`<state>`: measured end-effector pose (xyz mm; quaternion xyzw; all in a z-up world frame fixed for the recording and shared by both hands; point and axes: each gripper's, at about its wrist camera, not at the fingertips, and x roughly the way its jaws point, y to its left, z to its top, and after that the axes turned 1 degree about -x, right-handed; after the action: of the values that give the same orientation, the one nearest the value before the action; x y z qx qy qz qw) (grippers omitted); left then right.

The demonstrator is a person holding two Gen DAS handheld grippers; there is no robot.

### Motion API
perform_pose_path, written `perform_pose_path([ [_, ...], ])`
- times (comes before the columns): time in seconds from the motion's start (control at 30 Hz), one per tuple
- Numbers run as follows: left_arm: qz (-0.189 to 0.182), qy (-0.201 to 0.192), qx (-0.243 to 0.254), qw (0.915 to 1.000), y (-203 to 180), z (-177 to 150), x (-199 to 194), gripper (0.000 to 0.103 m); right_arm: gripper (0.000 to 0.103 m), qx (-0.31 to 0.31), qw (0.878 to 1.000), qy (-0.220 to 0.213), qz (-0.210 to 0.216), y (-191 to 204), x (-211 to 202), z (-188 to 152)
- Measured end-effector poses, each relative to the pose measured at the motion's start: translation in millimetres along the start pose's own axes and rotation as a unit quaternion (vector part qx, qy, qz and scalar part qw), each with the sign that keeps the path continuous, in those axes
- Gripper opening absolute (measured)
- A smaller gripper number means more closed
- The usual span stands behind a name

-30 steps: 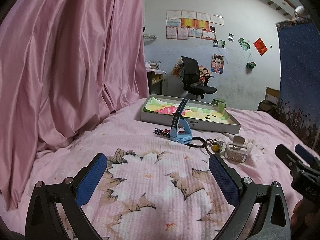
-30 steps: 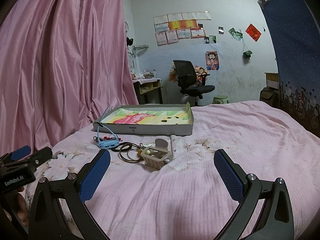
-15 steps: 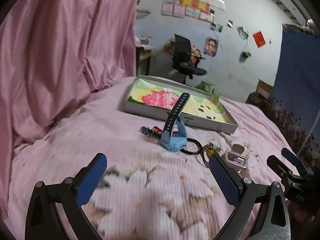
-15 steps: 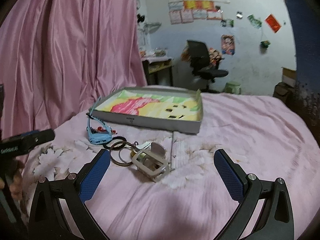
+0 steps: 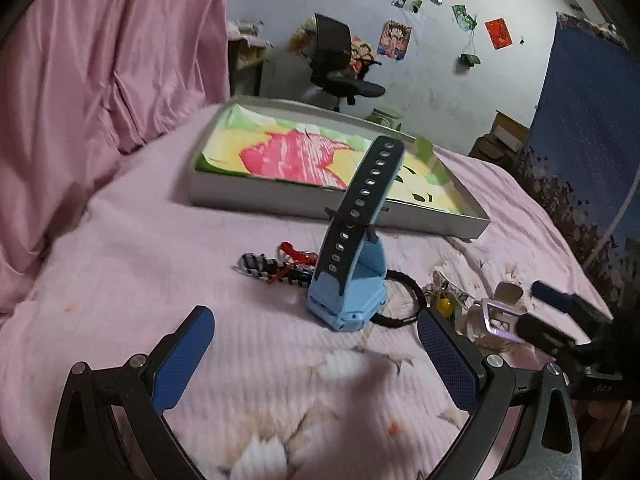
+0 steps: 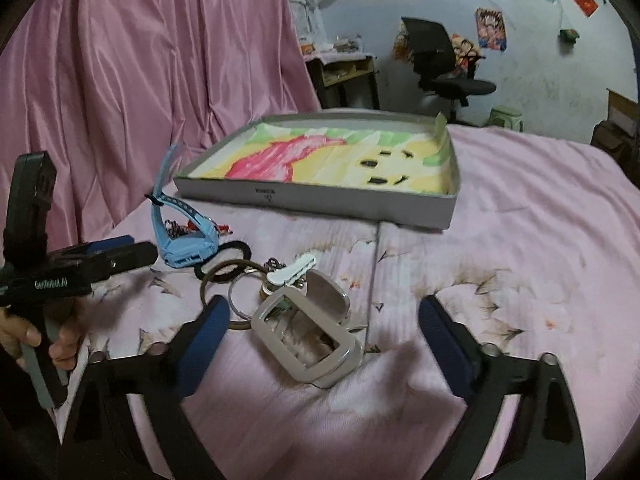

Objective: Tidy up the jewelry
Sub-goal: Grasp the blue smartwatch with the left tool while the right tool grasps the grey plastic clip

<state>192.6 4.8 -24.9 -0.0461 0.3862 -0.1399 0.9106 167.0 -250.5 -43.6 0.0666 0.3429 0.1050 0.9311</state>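
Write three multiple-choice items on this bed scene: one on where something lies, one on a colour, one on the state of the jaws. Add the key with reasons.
1. Where does the blue watch lie?
A. Inside the tray
B. On the bedspread, on the near side of the tray
C. Between closed jaws

2. What colour is the hair tie right behind the watch?
A. Black
B. White
C. Yellow

3. How do the jaws of the left gripper and right gripper stand?
A. Both wide apart, empty
B. Both closed on items
C. Left closed, right apart

Key:
1 B, the watch stands on the pink bedspread in front of the grey tray, which holds only a coloured drawing.
2 A, a black loop shows by the watch body in both views.
3 A, each wrist view shows its blue pads far apart with nothing between them.
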Motion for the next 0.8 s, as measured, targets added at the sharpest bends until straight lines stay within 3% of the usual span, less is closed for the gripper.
perform_pose_path([
  [0.07, -0.007, 0.006, -0.006, 0.9999, 2.6, 3.0, 7.6, 0.099, 0.076, 0.0, 1.0, 0.015, 0.004, 1.1, 10.9, -0.3],
  [0.27, -0.036, 0.023, 0.005, 0.9991, -3.1, 4.6, 24.0, 0.088, 0.067, -0.004, 0.999, 0.032, 0.02, 4.2, 19.1, -4.0],
  [0.7, -0.084, 0.026, 0.021, 0.9959, -15.4, 0.8, 24.2, 0.058, 0.06, -0.016, 0.998, 0.035, 0.043, 8.6, 19.7, -7.9],
  [0.8, -0.081, 0.037, 0.021, 0.9958, -14.2, 1.6, 29.5, 0.058, 0.06, -0.015, 0.998, 0.04, 0.041, 7.5, 23.3, -7.7],
])
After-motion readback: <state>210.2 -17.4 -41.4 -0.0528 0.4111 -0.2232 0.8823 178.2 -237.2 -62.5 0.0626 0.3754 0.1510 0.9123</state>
